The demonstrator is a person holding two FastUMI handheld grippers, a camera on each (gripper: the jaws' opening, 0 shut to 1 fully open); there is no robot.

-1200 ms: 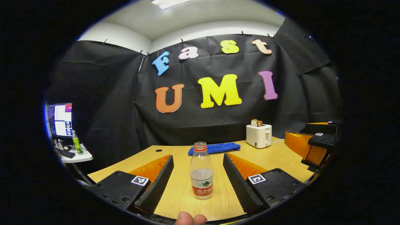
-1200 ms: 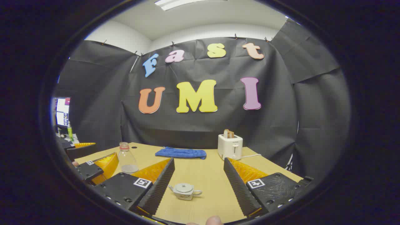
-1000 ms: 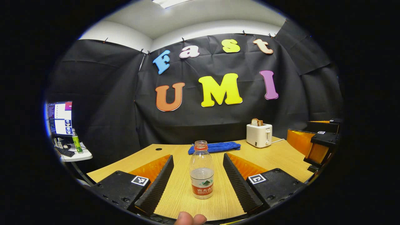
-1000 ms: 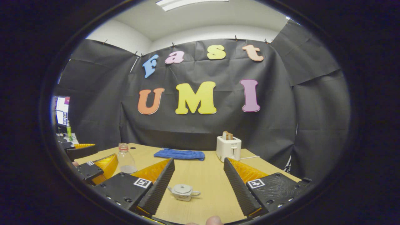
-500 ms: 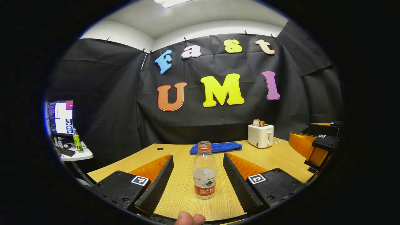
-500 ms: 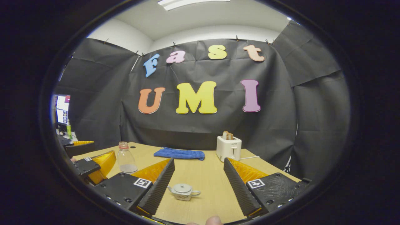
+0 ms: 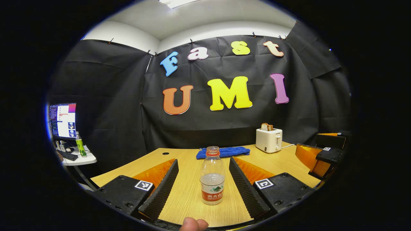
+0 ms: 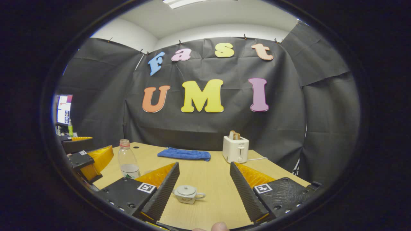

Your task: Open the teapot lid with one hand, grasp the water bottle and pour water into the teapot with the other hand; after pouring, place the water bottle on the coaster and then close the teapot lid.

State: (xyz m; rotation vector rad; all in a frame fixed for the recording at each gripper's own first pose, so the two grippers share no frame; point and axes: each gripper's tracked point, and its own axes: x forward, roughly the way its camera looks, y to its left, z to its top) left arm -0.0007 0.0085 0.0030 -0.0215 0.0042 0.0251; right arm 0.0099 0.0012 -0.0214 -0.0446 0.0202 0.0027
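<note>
A wooden table stands before a black cloth wall. In the left gripper view, the left gripper is spread wide with nothing in its grasp, and an uncapped water bottle, partly full and upright, stands on the table between its two fingers, touching neither. In the right gripper view, the right gripper is likewise spread wide and holds nothing; a small pale teapot with its lid on sits between its fingers, closer to the left finger, apart from both. Far across the table lie a blue cloth and a white toaster holding bread.
</note>
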